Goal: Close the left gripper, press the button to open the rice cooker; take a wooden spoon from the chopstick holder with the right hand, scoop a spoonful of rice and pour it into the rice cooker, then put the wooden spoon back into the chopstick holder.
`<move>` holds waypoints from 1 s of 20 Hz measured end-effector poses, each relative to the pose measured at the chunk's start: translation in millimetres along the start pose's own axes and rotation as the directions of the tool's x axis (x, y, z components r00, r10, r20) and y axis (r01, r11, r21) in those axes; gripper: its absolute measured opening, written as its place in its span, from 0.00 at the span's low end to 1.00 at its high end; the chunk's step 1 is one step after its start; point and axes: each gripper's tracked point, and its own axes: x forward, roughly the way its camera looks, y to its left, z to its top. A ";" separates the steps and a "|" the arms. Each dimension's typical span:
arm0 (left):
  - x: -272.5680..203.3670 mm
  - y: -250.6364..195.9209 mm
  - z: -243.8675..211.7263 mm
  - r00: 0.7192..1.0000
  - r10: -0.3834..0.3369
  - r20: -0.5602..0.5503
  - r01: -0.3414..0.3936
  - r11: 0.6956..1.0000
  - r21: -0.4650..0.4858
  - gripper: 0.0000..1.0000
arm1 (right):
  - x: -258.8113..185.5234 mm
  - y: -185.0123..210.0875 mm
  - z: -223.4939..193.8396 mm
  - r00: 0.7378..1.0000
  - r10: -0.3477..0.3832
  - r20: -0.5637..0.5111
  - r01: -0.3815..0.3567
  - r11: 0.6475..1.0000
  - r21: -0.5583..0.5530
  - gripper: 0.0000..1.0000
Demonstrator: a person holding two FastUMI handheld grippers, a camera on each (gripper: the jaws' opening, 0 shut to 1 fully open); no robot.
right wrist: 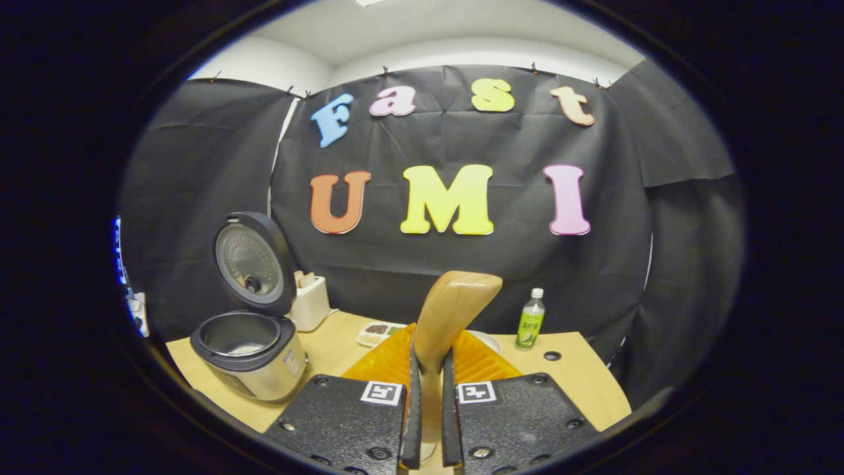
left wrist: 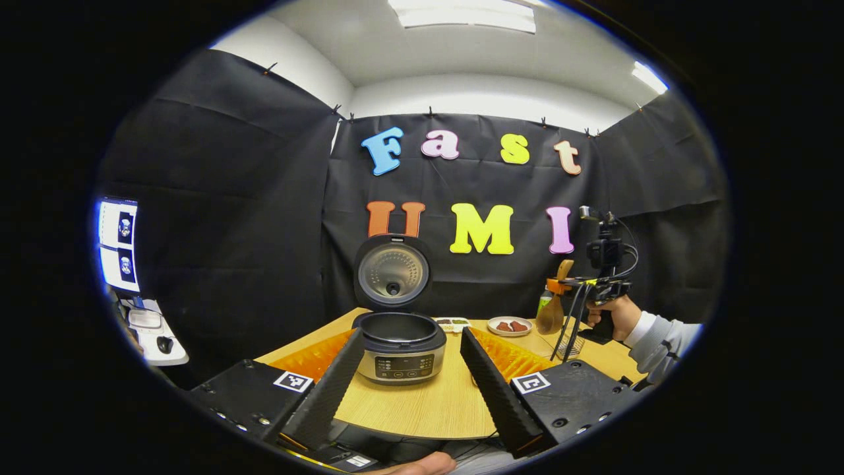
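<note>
Left gripper view: the rice cooker (left wrist: 400, 349) stands at lower centre on the wooden table (left wrist: 422, 409), its lid (left wrist: 393, 272) swung fully upright and the inner pot bare, so the button press appears done. The left gripper (left wrist: 409, 369) sits at the bottom of the frame with its fingers spread wide apart on either side of the cooker, touching nothing. At right of the frame a hand (left wrist: 610, 316) holds the right gripper (left wrist: 572, 285) above the wire chopstick holder (left wrist: 571, 344), with the wooden spoon (left wrist: 562, 272) rising from its grip; a brown bottle (left wrist: 548, 315) stands just beside the holder, and a small plate (left wrist: 509, 326) lies farther left. Right gripper view: the fingers, at bottom centre, are drawn together and clamped on the spoon's handle, the bowl of the spoon (right wrist: 448, 316) standing up at mid-frame; the open cooker (right wrist: 249, 349) lies at lower left, a green bottle (right wrist: 529, 320) at right of centre. The step in hand is judged to be lifting the spoon clear of the holder. To do it well, draw straight upward until the handle end clears the wire rim, keep the grip firm so the spoon does not twist, and avoid the bottle alongside. Where the rice lies cannot be told.
</note>
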 end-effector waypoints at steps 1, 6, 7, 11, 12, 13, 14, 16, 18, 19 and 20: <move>-0.9 1.6 1.4 1.000 0.004 0.001 -0.004 1.000 0.009 0.94 | 3.5 6.3 -10.2 1.000 0.002 -0.008 -0.002 1.000 -0.013 0.17; -2.7 3.1 7.0 1.000 -0.007 0.022 0.006 0.999 0.035 0.94 | 33.1 20.3 -82.4 0.995 -0.036 -0.092 0.031 0.998 -0.049 0.17; -3.4 3.6 7.6 1.000 -0.009 0.024 0.008 0.999 0.037 0.94 | 37.8 15.9 -92.6 0.993 -0.066 -0.100 0.060 0.996 -0.059 0.17; -2.5 11.8 3.9 1.000 0.002 0.020 -0.002 1.000 0.029 0.94 | 52.4 15.4 -121.7 0.985 -0.132 -0.111 0.121 0.988 -0.096 0.18; -1.1 14.7 3.0 1.000 0.006 0.014 -0.007 1.000 0.024 0.94 | 53.7 23.9 -128.7 0.987 -0.111 -0.120 0.103 0.992 -0.077 0.17; -0.1 18.2 1.4 1.000 0.012 0.007 -0.012 1.000 0.017 0.94 | 54.2 35.9 -132.9 0.988 -0.079 -0.132 0.074 0.996 -0.040 0.18; 0.8 20.2 -0.5 1.000 0.015 0.002 -0.015 1.000 0.010 0.94 | 53.7 52.2 -136.5 0.989 -0.026 -0.147 0.027 1.000 0.007 0.17; 0.2 23.3 -3.7 1.000 0.016 -0.007 -0.016 1.000 -0.004 0.94 | 49.1 81.5 -139.0 0.984 0.069 -0.164 -0.056 0.995 0.084 0.17; -0.7 24.6 -6.2 1.000 0.017 -0.013 -0.017 1.000 -0.014 0.94 | 43.6 95.0 -137.7 0.980 0.102 -0.169 -0.085 0.991 0.104 0.18; -0.7 26.0 -6.3 1.000 0.018 -0.015 -0.018 1.000 -0.015 0.94 | 42.3 101.1 -137.0 0.979 0.119 -0.168 -0.102 0.989 0.106 0.18; -0.2 25.9 -7.4 1.000 0.018 -0.017 -0.018 1.000 -0.015 0.94 | 41.2 103.9 -137.3 0.977 0.130 -0.167 -0.113 0.988 0.107 0.18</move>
